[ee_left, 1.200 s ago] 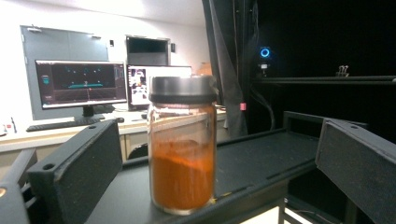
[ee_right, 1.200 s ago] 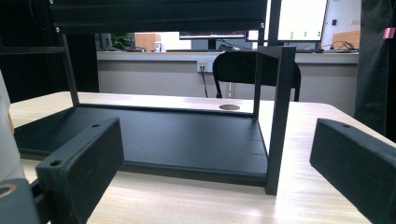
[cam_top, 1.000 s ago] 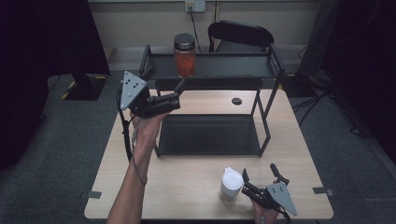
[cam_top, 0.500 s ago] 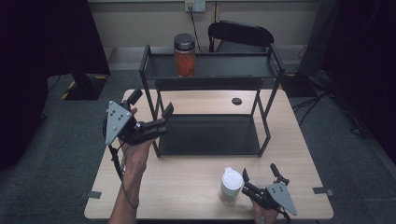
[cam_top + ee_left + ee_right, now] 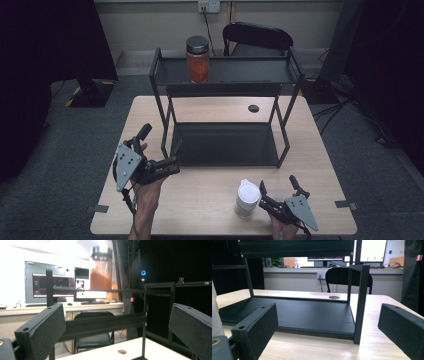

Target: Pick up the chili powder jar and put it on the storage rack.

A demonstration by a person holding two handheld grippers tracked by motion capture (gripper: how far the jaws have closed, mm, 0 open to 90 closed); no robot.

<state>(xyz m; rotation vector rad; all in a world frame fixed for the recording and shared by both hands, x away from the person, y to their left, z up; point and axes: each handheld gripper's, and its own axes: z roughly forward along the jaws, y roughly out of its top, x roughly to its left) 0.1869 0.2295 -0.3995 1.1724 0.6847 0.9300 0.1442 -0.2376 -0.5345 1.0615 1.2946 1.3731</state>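
Right gripper (image 5: pixel 266 200) sits wide open, empty, white-lidded jar (image 5: pixel 247 199) just off its left jaw: swing left, centre the jar, then close; left gripper (image 5: pixel 167 167) open, idle.

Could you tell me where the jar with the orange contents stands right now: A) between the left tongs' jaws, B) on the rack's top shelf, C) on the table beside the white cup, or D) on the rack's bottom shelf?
B: the jar stands upright on the top shelf of the black rack, far from both tongs.
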